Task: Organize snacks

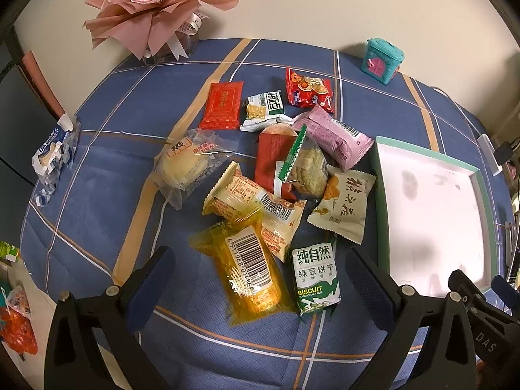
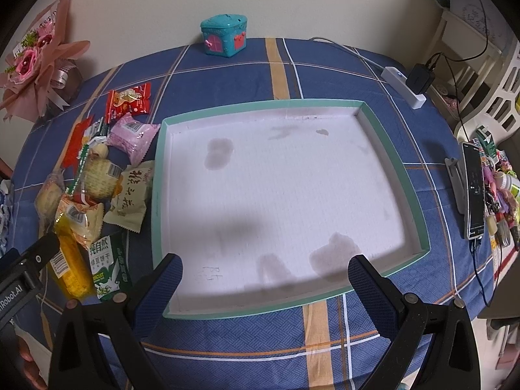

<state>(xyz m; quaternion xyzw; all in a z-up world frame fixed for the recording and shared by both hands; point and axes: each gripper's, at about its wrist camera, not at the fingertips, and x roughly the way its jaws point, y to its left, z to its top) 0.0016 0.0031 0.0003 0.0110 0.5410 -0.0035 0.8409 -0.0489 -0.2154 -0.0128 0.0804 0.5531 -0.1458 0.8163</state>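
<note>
The left gripper (image 1: pixel 258 279) hangs spread wide and empty above the snack pile (image 1: pixel 279 175), its fingers flanking the yellow barcoded packet (image 1: pixel 250 269) and green biscuit packet (image 1: pixel 317 279). The right gripper (image 2: pixel 265 279) is likewise spread and empty over the near rim of the green-edged tray (image 2: pixel 156 195), just right of the pile. A teal toy house (image 2: pixel 224 35), pink bouquet (image 1: pixel 152 6), phone (image 2: pixel 474 191) and power strip (image 2: pixel 403 86) ring the blue plaid tablecloth (image 2: pixel 247 338).
</note>
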